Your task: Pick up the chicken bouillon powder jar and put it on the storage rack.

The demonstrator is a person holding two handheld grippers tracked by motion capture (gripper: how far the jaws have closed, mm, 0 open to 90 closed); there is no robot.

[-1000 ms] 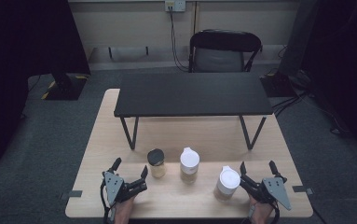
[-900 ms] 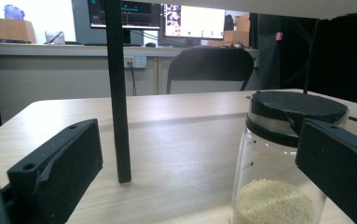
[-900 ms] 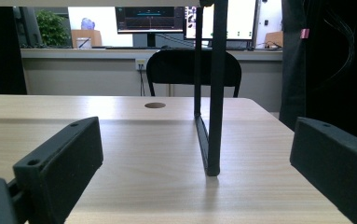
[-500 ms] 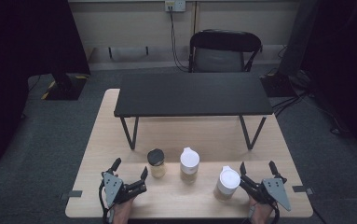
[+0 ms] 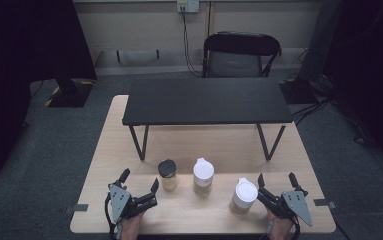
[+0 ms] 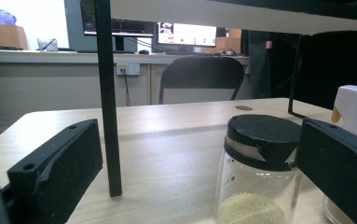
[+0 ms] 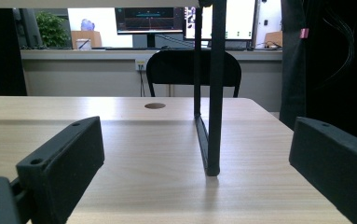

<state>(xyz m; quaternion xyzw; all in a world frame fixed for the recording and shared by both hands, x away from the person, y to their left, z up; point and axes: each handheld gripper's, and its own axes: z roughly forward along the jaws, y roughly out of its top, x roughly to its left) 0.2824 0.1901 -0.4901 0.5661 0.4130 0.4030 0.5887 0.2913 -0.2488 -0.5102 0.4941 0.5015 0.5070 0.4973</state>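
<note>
Both tongs, left (image 5: 139, 183) and right (image 5: 276, 182), rest low with jaws spread wide, gripping nothing.

I see the black-lidded jar (image 6: 256, 177) cut off at its base, and the right jaw hides the white-lidded cup (image 6: 355, 109) beside it.

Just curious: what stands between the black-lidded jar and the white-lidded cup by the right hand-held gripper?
Another white-lidded jar stands between them on the table, seen in the high view.

3 jars (image 5: 203, 176) in row, front of shelf (image 5: 206, 101)
</note>
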